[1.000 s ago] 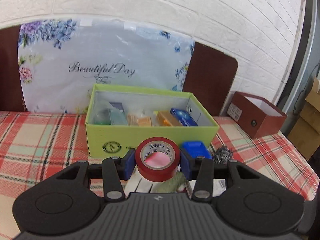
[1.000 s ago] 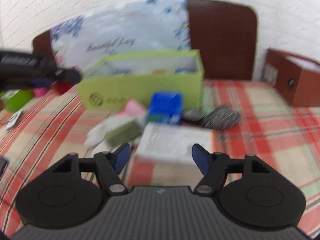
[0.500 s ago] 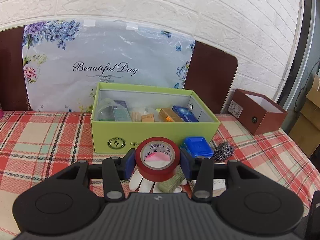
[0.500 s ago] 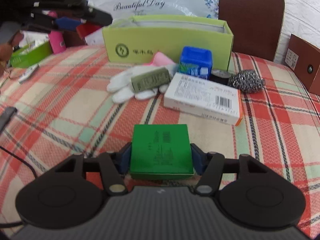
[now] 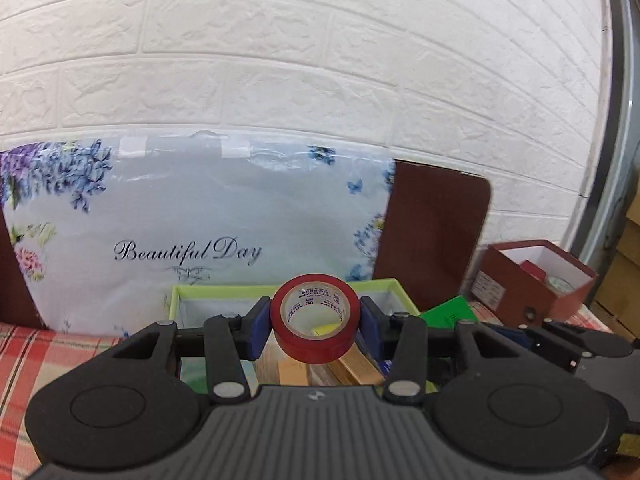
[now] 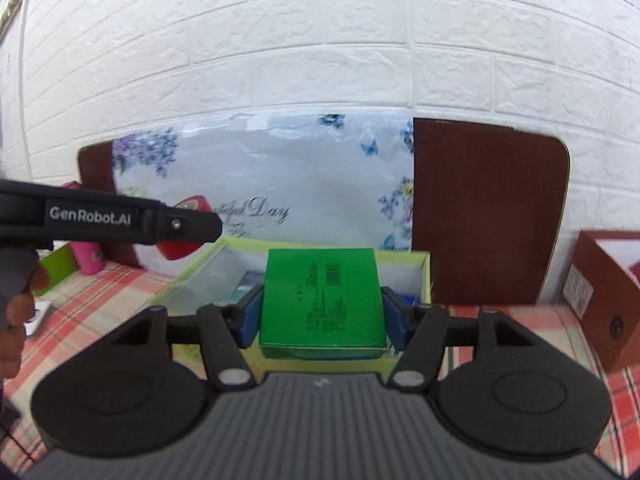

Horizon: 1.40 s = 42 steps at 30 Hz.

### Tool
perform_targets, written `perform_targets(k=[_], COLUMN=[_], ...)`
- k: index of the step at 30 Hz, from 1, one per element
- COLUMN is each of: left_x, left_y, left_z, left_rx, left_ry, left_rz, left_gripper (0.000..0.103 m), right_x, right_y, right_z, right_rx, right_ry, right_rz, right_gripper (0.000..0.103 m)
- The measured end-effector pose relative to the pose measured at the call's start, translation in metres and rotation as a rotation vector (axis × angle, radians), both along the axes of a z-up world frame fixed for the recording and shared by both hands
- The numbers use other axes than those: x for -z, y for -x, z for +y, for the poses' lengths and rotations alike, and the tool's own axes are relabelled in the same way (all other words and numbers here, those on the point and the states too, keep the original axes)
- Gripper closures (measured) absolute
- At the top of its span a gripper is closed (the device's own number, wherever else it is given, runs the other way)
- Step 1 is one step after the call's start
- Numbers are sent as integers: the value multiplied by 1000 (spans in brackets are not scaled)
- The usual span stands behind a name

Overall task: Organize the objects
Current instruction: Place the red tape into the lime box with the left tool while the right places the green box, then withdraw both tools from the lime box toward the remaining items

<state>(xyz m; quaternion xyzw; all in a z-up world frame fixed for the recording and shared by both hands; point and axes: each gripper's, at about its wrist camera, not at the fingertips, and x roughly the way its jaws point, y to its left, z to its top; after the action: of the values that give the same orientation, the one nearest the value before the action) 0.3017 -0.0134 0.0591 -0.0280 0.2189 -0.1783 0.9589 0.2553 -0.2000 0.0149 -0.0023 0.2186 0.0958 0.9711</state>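
Grippers hovered over the partly filled lime-green cardboard box (image 6: 425, 276): left gripper (image 5: 313, 330) clamped a red tape roll (image 5: 314, 334), right gripper (image 6: 322, 318) a flat green carton (image 6: 322, 304); 2 items remained unplaced.

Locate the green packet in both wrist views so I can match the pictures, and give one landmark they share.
Left wrist view: the green packet shows only as a corner, right of centre, beyond the left claw.
Right wrist view: it fills the centre, gripped in the right claw.
Shared landmark: the lime-green box behind both claws.
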Motion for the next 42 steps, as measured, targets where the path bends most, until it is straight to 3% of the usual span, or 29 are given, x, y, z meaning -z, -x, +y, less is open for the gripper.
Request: perform_targets(k=[4, 7, 9, 10, 11, 12, 17, 21, 25, 31, 36, 42], left_x=[15, 26, 32, 35, 37, 40, 46, 32, 17, 5, 16, 45], left_y=[-44, -60, -70, -73, -74, -74, -64, -38, -5, 53, 98, 134], left_z=[-5, -13, -16, -15, -14, -11, -6, -7, -8, -4, -1, -1], left_rx=[-12, -24, -73, -105, -129, -137, -128, -125, -181, -233, -228, -185], left_ry=[9, -32, -47, -50, -50, -48, -64, -52, -74, -73, -56, -55], left_rz=[45, 23, 20, 18, 9, 3, 14, -9, 8, 24, 26, 59], left_gripper=[54, 50, 13, 9, 6, 4, 2, 2, 2, 2, 2, 2], right_x=[16, 32, 43, 48, 52, 56, 63, 43, 19, 11, 17, 35], right_y=[-42, -68, -81, -84, -84, -82, -68, -47, -13, 40, 89, 133], right_z=[-4, -6, -6, -5, -5, -4, -4, -11, -23, -31, -33, -27], right_rx=[11, 20, 13, 3, 7, 10, -8, 12, 18, 11, 3, -14], right_ry=[41, 47, 46, 49, 62, 78, 107, 48, -4, -62, -106, -28], right_rz=[19, 41, 51, 55, 46, 24, 4, -23, -71, -64, -68, -46], right_gripper=[44, 42, 29, 9, 2, 2, 0, 0, 0, 0, 0, 0])
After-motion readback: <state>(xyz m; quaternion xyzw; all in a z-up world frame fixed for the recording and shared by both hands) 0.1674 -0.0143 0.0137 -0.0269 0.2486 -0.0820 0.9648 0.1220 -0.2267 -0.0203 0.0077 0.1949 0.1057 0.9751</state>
